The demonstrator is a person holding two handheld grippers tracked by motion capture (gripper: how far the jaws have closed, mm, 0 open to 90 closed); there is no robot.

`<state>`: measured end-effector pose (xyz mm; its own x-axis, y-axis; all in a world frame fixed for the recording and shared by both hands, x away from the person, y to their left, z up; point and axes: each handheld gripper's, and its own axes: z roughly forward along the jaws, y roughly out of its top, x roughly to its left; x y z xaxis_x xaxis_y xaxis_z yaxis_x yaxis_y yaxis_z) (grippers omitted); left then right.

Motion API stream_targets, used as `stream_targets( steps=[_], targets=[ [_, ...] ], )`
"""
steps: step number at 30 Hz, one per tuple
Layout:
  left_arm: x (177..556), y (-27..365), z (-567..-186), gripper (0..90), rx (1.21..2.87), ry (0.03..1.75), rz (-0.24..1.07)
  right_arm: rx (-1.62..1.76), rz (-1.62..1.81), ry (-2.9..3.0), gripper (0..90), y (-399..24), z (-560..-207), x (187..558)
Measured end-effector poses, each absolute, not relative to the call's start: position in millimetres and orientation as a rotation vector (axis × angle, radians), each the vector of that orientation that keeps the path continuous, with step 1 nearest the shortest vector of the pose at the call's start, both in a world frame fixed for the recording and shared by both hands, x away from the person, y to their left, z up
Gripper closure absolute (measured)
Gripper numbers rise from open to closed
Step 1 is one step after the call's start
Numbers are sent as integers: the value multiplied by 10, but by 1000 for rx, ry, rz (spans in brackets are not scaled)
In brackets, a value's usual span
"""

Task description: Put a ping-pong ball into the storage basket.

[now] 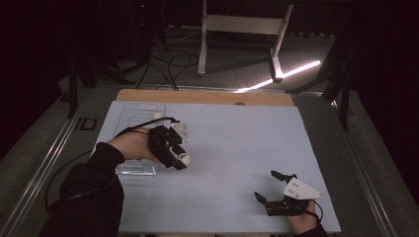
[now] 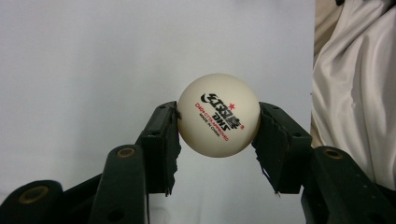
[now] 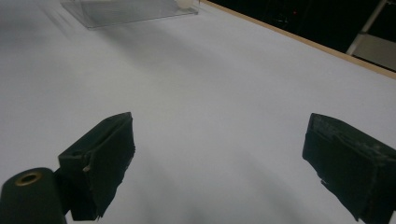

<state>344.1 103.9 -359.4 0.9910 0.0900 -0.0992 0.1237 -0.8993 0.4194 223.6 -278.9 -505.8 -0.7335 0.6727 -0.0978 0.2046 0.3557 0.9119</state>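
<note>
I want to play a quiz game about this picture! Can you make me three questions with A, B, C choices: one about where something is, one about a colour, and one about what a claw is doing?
1. Where is the ball?
A. On the floor
B. Between the left claw's jaws
C. In the right claw

2. What colour is the ball?
A. White
B. Blue
C. Green

3. What is the right claw doing?
A. Squeezing a ball
B. Holding a cup
C. Standing open, holding nothing

Answers:
1. B, the left gripper view shows both jaws pressing the ball's sides.
2. A, it is white with black and red print.
3. C, the right gripper view shows its jaws wide apart over the bare table.
</note>
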Motion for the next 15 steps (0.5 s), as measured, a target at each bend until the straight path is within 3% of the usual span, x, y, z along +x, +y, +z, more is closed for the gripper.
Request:
stream_targets(
  steps=[15],
  targets=[
    [3424, 1233, -3447, 521, 2678, 190, -54, 762, 1358, 2161, 89, -2787, -5053, 2231]
  ],
)
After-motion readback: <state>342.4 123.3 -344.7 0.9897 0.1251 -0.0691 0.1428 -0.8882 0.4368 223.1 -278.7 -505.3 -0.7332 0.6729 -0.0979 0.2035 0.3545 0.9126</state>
